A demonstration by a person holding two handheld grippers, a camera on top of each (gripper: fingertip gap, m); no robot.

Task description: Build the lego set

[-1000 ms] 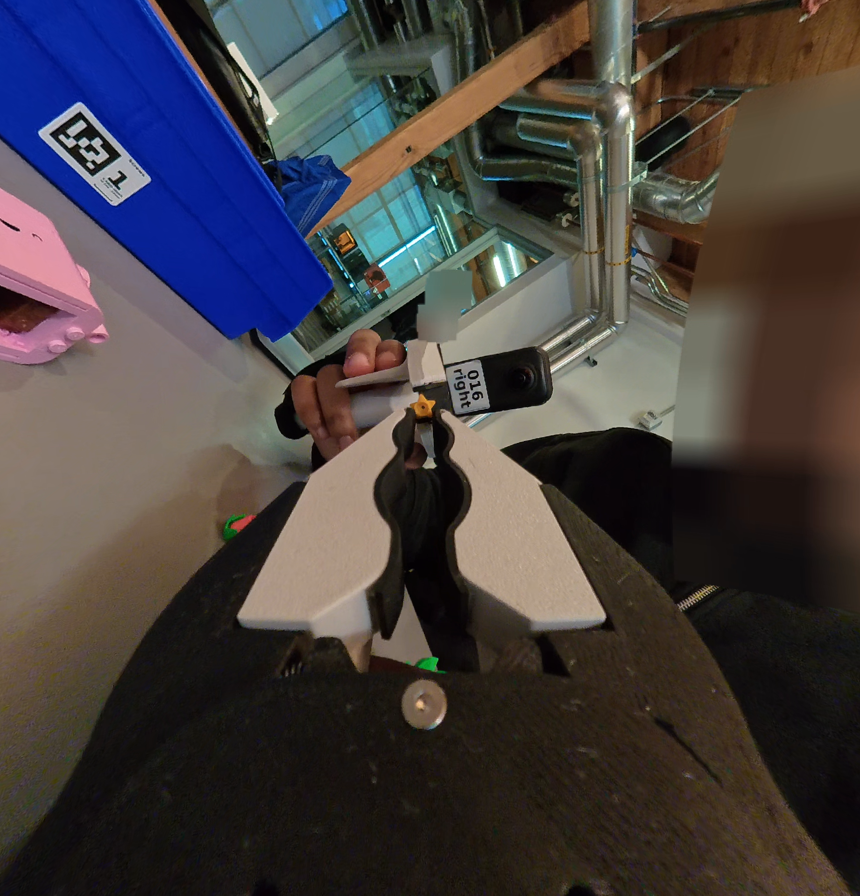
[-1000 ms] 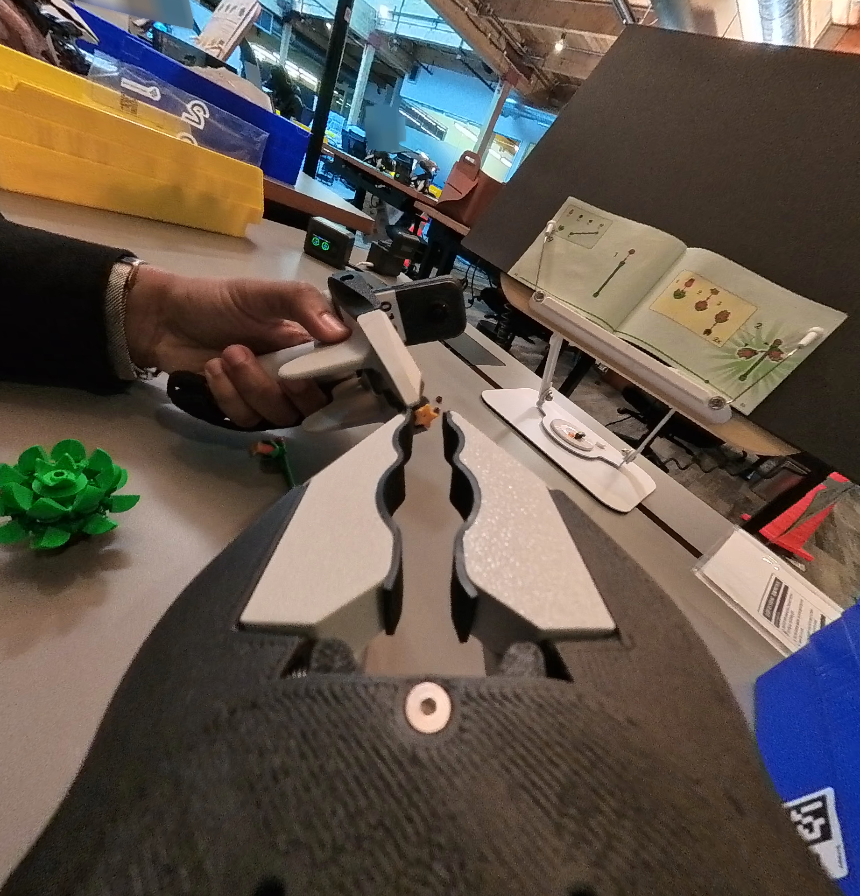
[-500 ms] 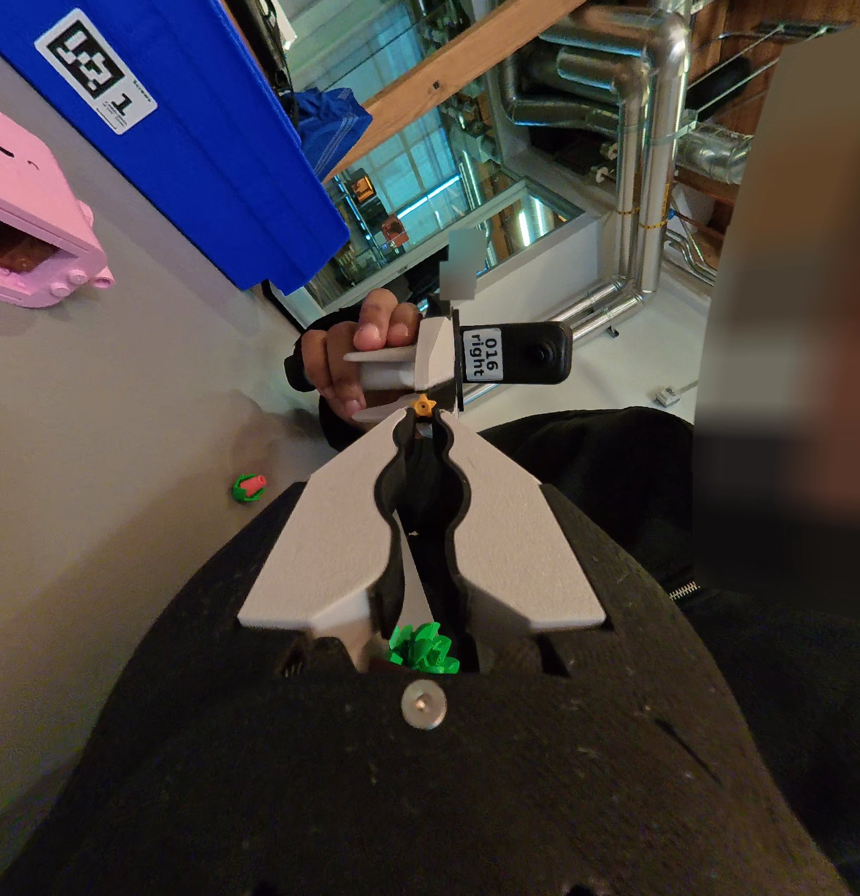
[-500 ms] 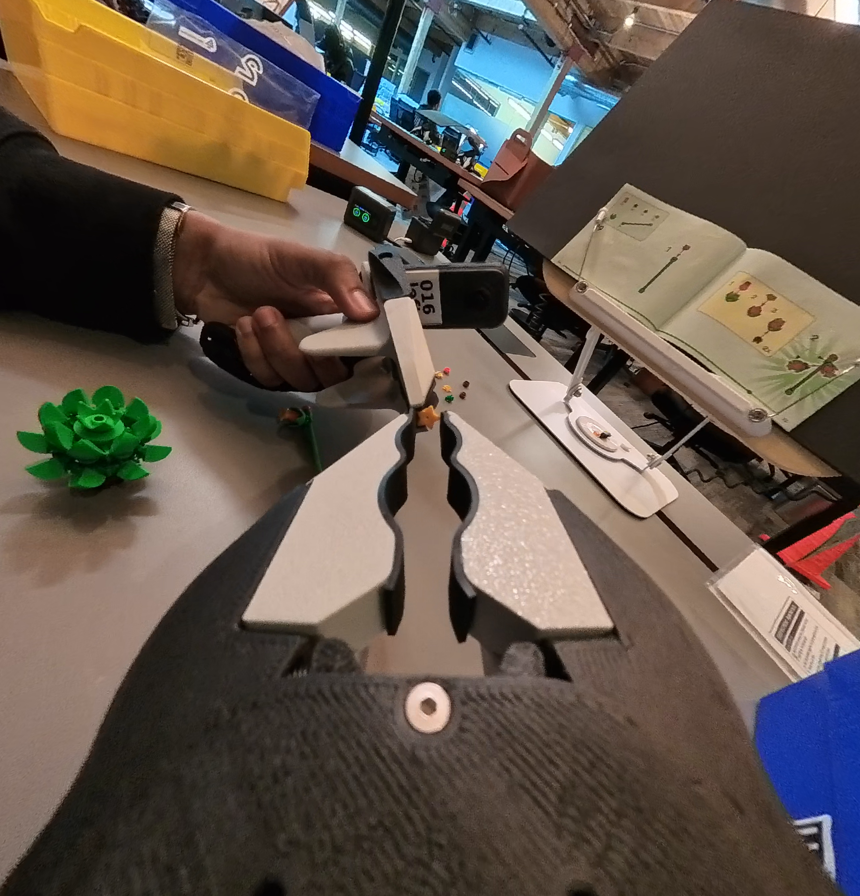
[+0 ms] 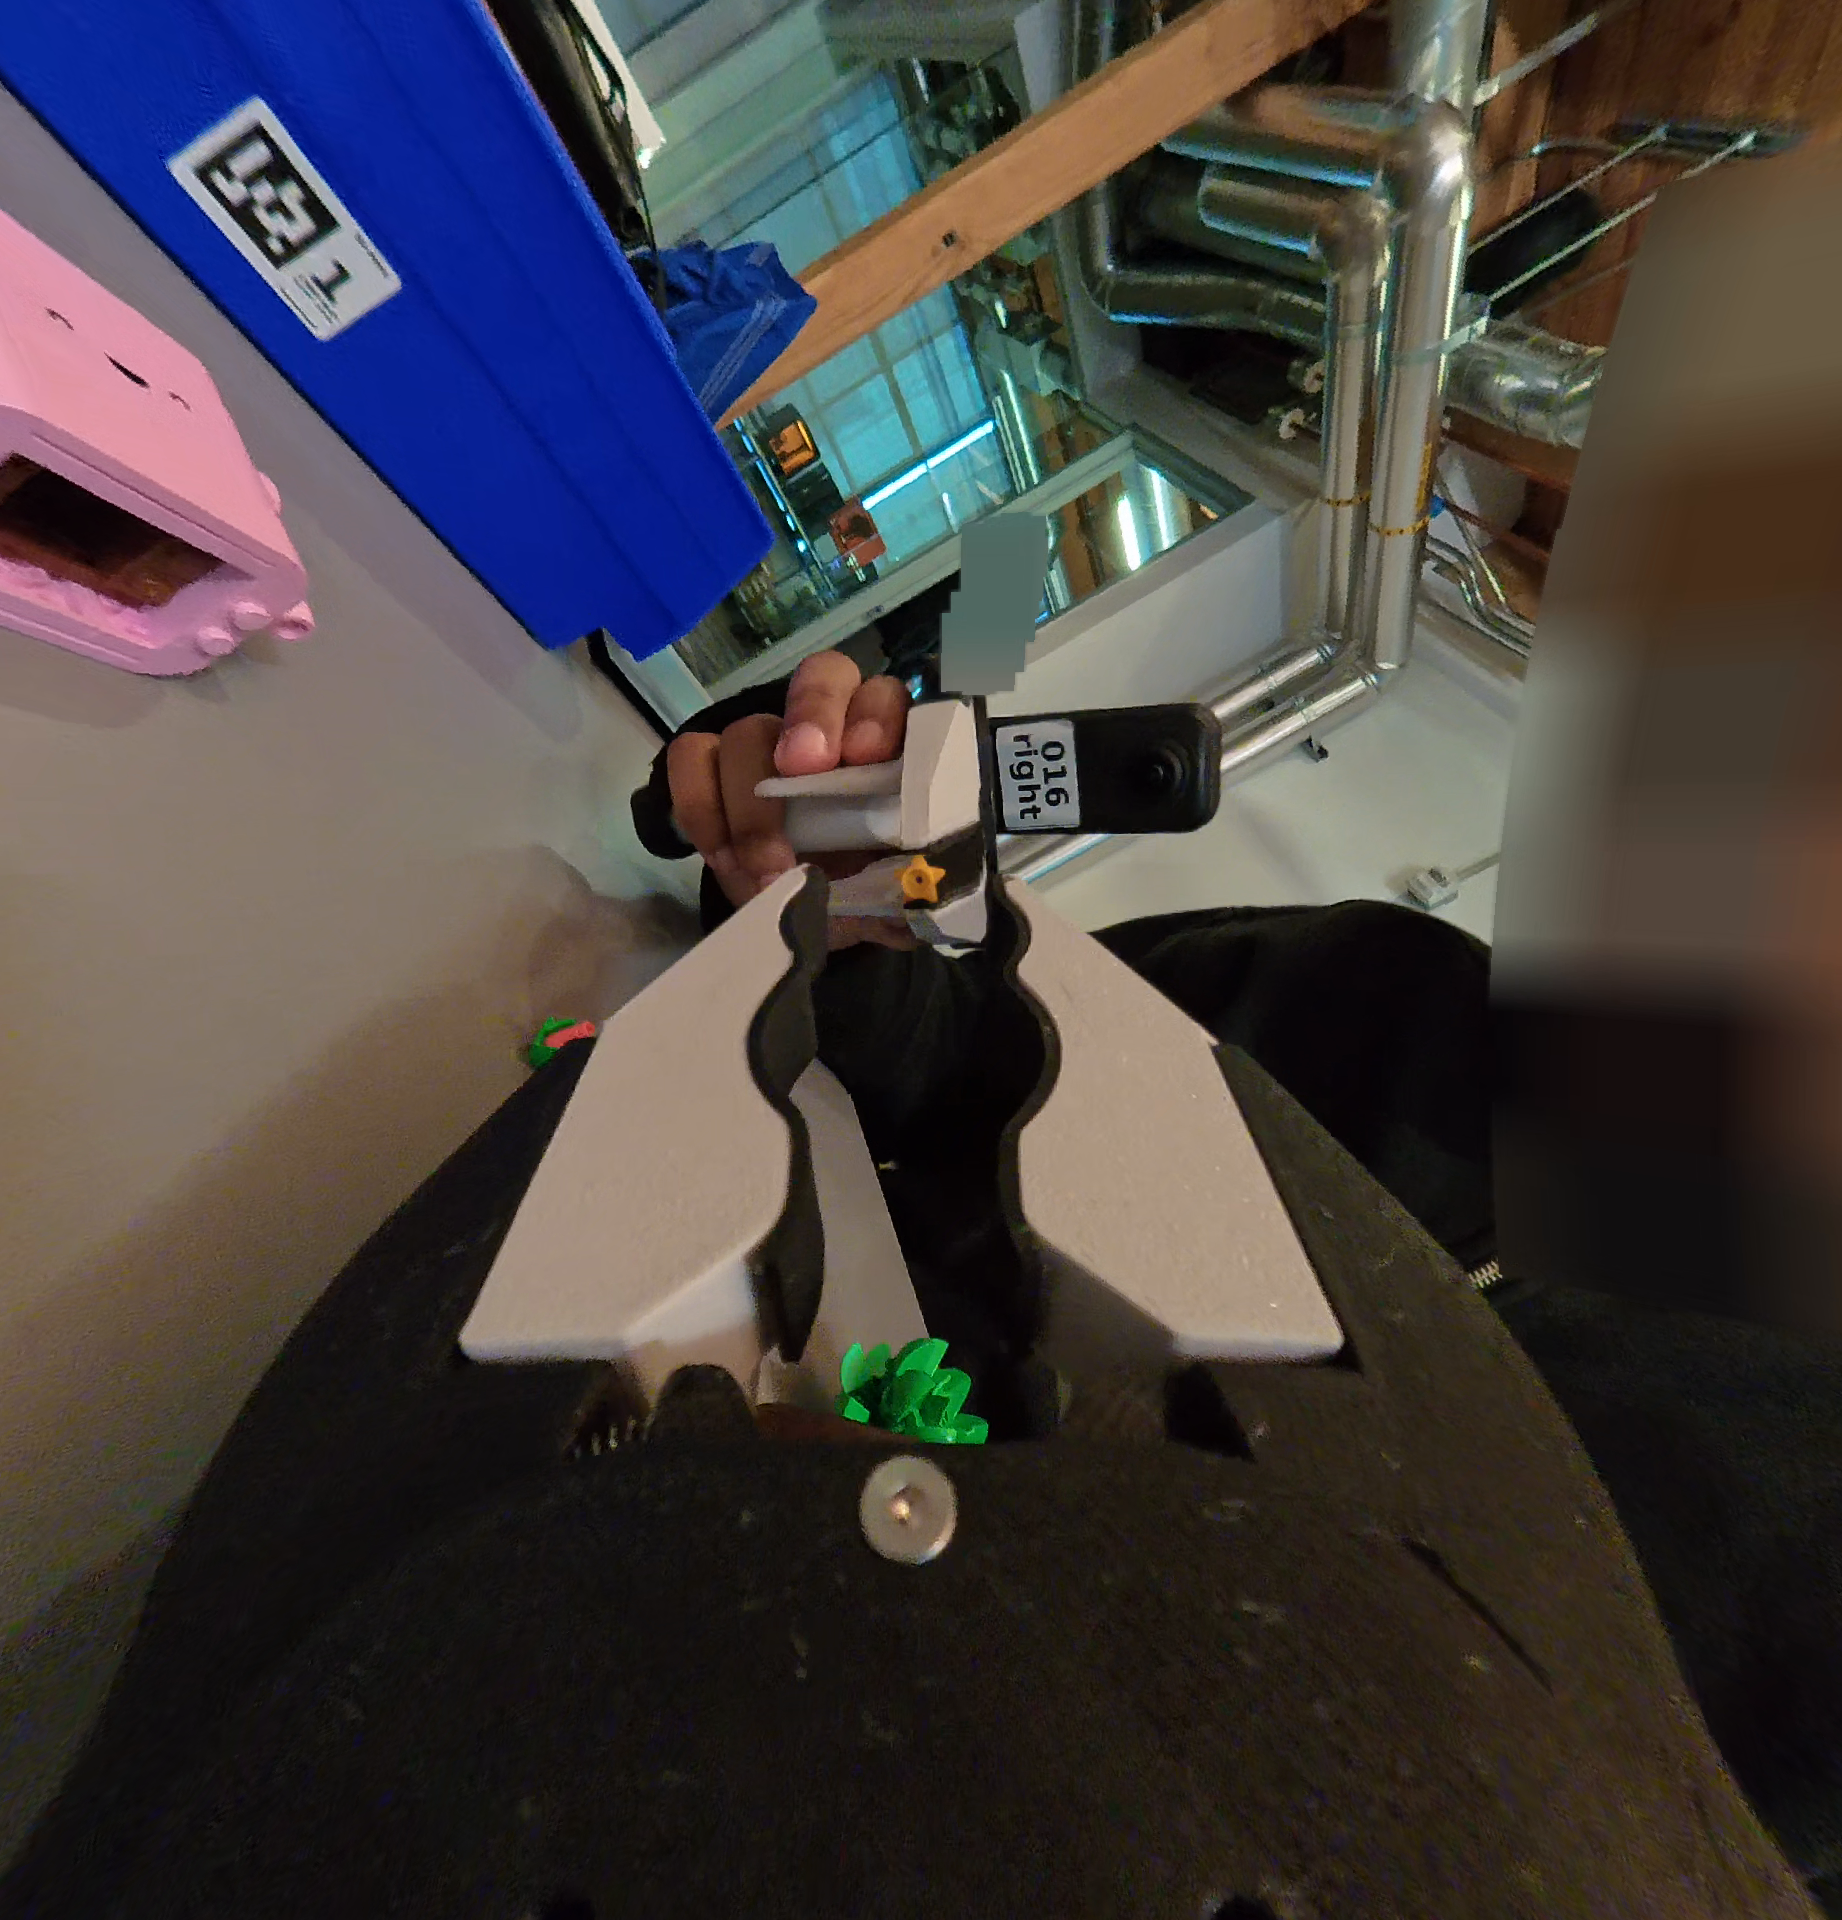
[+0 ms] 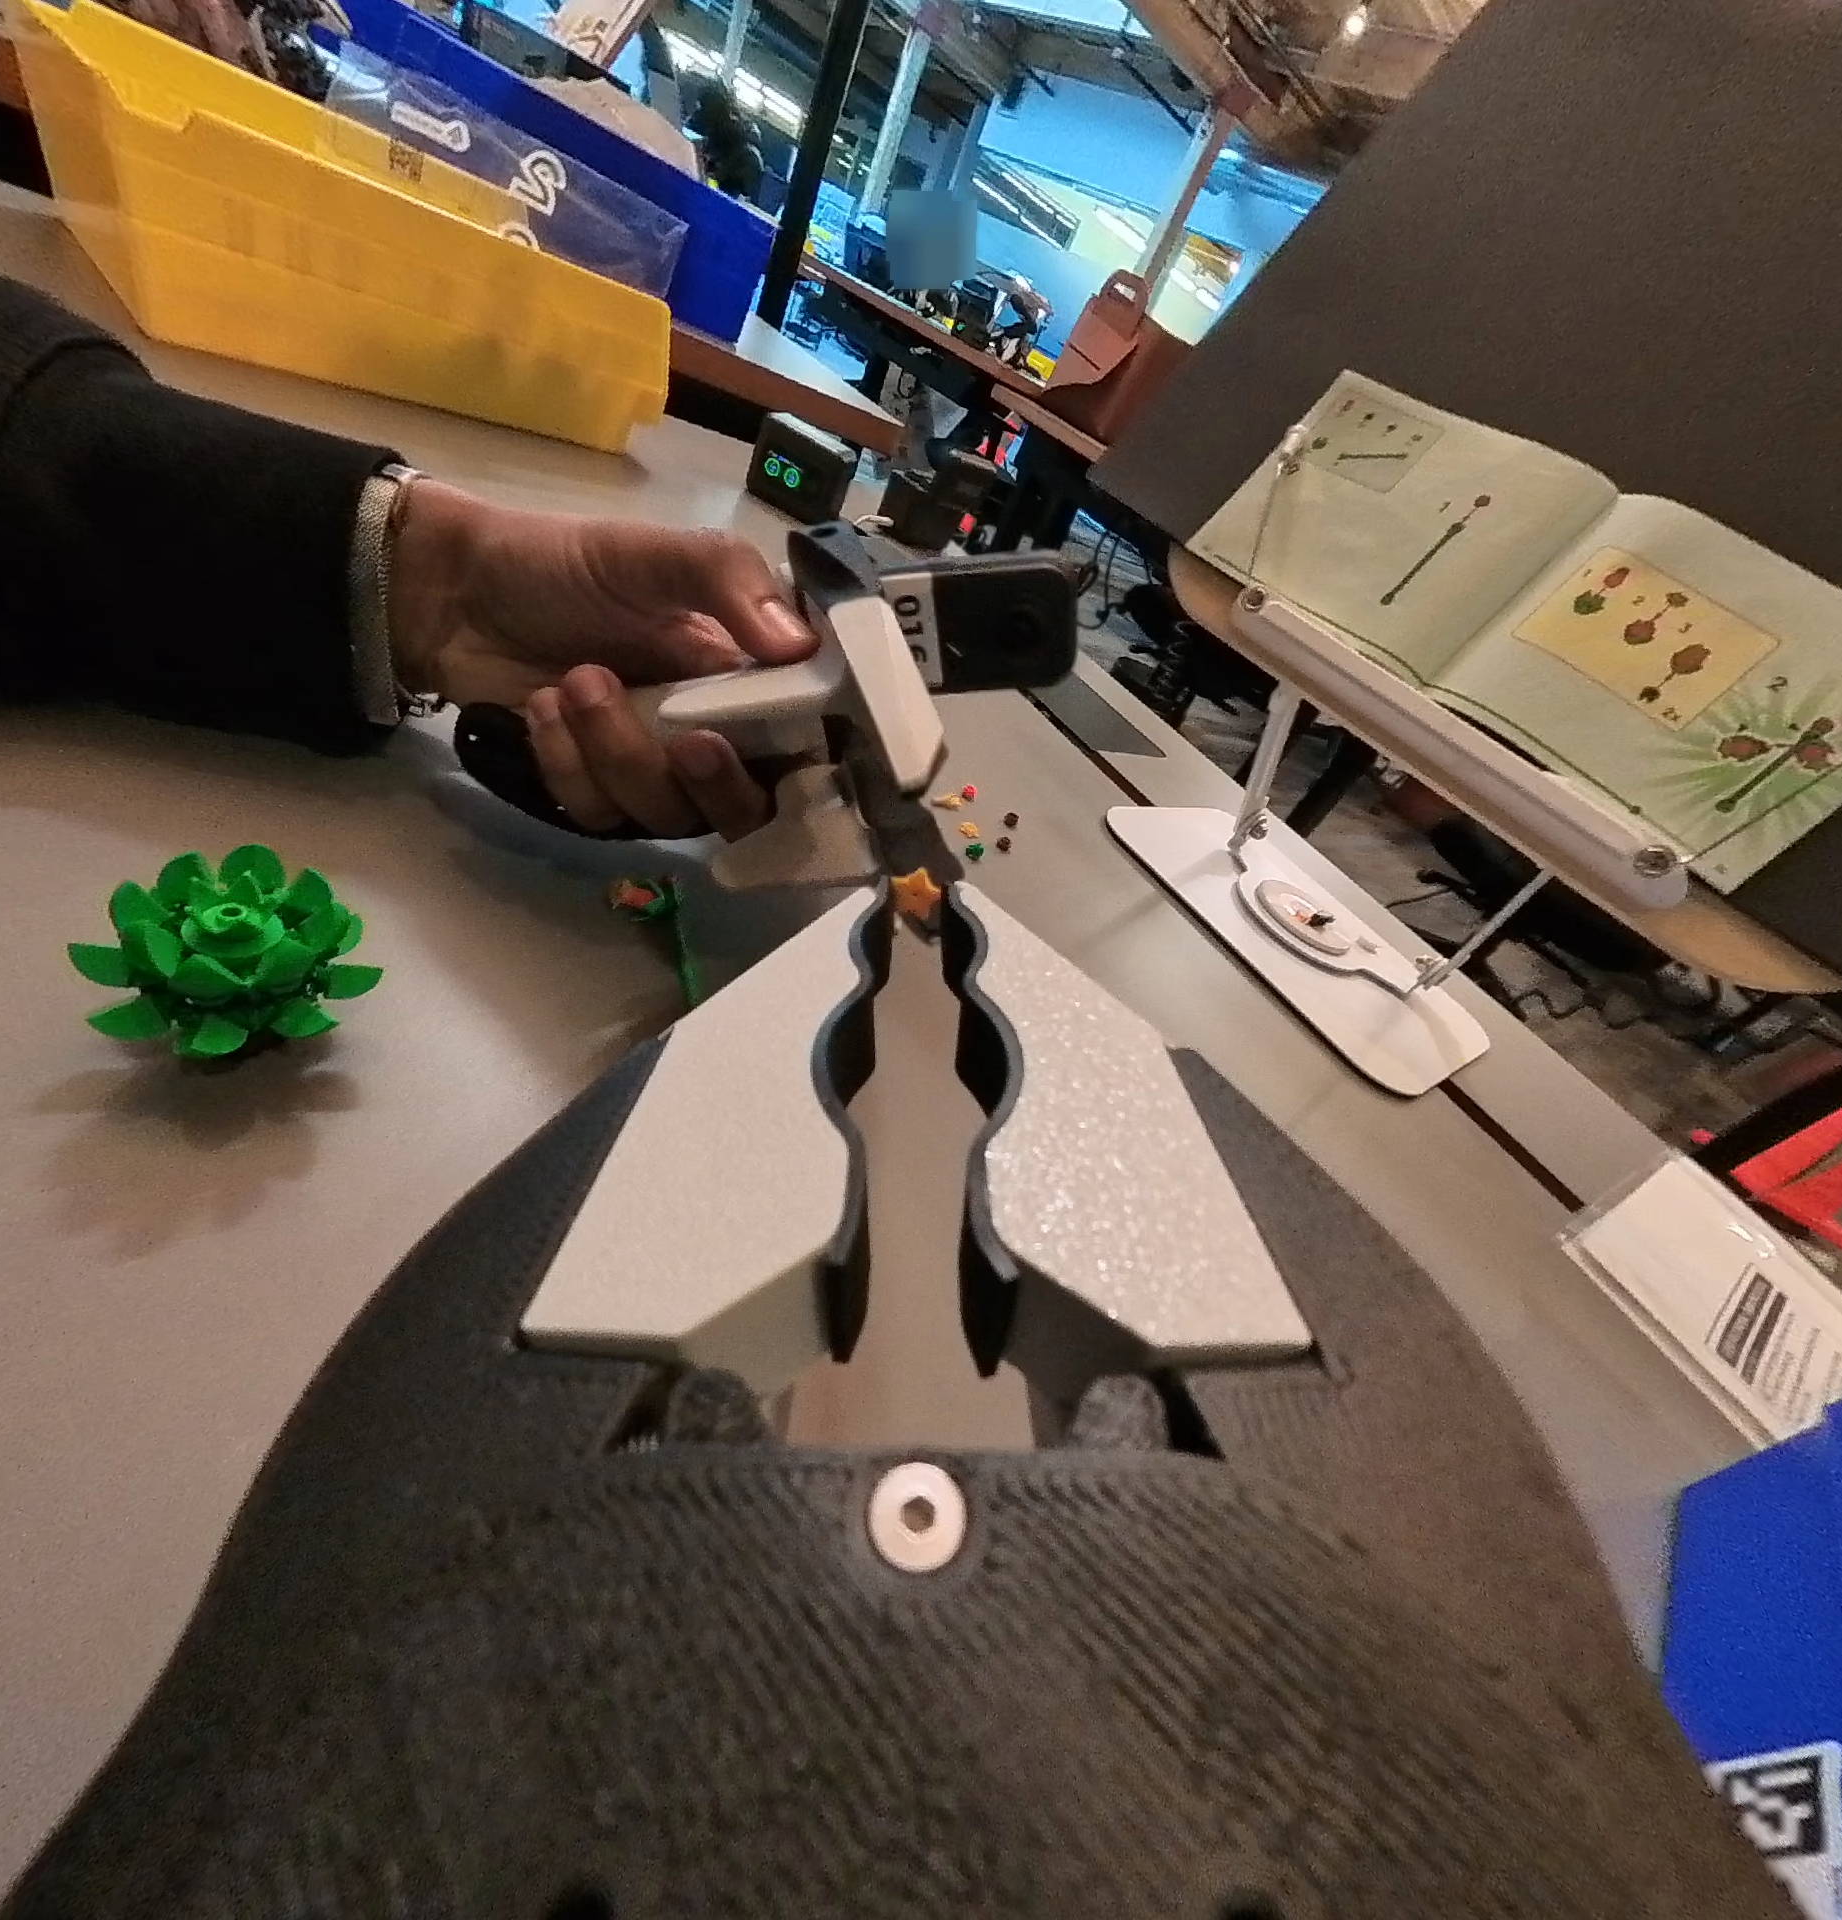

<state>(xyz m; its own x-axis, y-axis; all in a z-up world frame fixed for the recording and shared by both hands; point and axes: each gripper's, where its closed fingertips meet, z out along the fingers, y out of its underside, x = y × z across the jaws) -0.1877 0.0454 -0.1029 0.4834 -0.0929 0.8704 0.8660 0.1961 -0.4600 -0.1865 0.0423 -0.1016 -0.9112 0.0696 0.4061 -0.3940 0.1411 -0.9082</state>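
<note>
A small orange star piece (image 6: pixel 917 894) sits pinched between the fingertips of my right gripper (image 6: pixel 915 909), held above the grey table (image 6: pixel 377 1143). In the left wrist view the star (image 5: pixel 922 878) shows in the far right gripper, just beyond my left gripper (image 5: pixel 909 904), whose jaws are open around it without touching. The left gripper (image 6: pixel 875 821) also shows in the right wrist view, fingers spread on either side of the star. A green leafy lego build (image 6: pixel 221 966) stands on the table to the left. A thin green stem with a red-orange bud (image 6: pixel 657 904) lies near it.
Several tiny loose pieces (image 6: pixel 984 826) lie on the table behind the grippers. An open instruction booklet (image 6: pixel 1519 613) rests on a white stand (image 6: pixel 1301 935) at the right. A yellow bin (image 6: pixel 356 260), a blue bin (image 5: pixel 429 312) and a pink build (image 5: pixel 96 499) stand around the table edges. Only a small space, under 4 cm, lies between the two pairs of fingers.
My left gripper has opened and let go of the orange star. The star now stays in the right gripper's fingertips. Both grippers have shifted slightly.
</note>
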